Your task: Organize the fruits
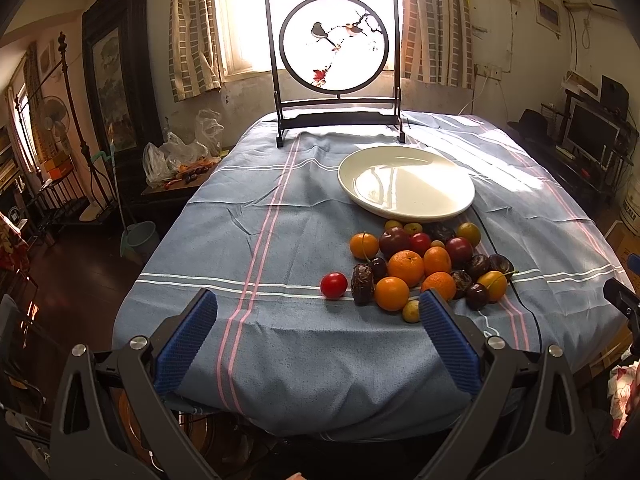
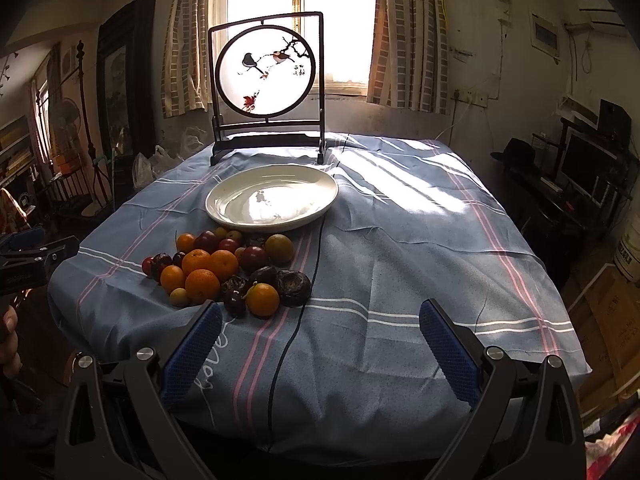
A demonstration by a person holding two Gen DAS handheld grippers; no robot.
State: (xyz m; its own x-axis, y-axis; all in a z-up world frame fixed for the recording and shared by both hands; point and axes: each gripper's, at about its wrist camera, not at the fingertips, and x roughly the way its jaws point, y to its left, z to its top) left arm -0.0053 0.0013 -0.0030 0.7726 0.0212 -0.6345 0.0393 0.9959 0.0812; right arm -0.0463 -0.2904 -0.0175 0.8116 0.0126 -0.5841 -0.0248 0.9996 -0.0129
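Observation:
A heap of small fruits (image 1: 424,268) lies on the blue striped tablecloth: oranges, red and dark plums, brown dried fruits, small yellow-green ones. A red tomato-like fruit (image 1: 333,285) sits alone at its left. An empty white plate (image 1: 406,182) stands just behind the heap. In the right wrist view the heap (image 2: 228,272) is left of centre and the plate (image 2: 272,197) behind it. My left gripper (image 1: 318,308) is open and empty, near the table's front edge, left of the heap. My right gripper (image 2: 320,316) is open and empty, right of the heap.
A dark framed round bird screen (image 1: 334,40) stands at the table's far edge. A thin black cable (image 2: 298,312) runs across the cloth past the heap. A side table with plastic bags (image 1: 176,160) is at the left; shelves and a monitor (image 1: 592,132) at the right.

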